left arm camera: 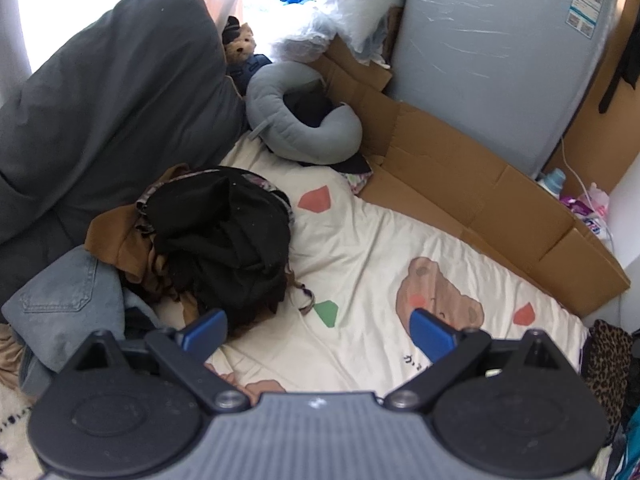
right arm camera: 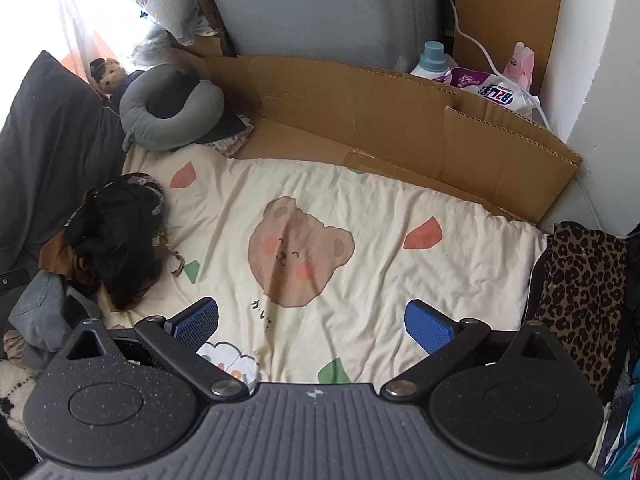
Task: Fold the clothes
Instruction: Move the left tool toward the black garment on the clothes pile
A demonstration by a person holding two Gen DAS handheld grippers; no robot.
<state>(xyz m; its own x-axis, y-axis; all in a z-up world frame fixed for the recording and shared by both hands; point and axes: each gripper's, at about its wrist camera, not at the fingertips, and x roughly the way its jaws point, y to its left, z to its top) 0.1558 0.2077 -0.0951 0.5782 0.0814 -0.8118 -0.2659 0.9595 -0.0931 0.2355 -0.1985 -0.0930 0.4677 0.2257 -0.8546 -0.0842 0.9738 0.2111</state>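
A heap of crumpled clothes (left arm camera: 216, 240) lies at the left of the cream bear-print sheet (left arm camera: 360, 248): black cloth on top, brown cloth under it, grey jeans (left arm camera: 68, 300) in front. The same heap (right arm camera: 116, 236) sits at the left in the right wrist view. A leopard-print garment (right arm camera: 580, 292) lies at the sheet's right edge. My left gripper (left arm camera: 318, 330) hovers open just right of the heap, nothing between its blue pads. My right gripper (right arm camera: 312, 320) hangs open over the bear print (right arm camera: 296, 252) on the sheet (right arm camera: 400, 292), also holding nothing.
A dark grey pillow (left arm camera: 104, 112) leans at the left. A grey neck pillow (left arm camera: 304, 120) and a small teddy bear (left arm camera: 240, 44) sit at the back. Flattened cardboard (right arm camera: 380, 120) lines the far side, with a detergent bottle (right arm camera: 430, 60) and packets behind it.
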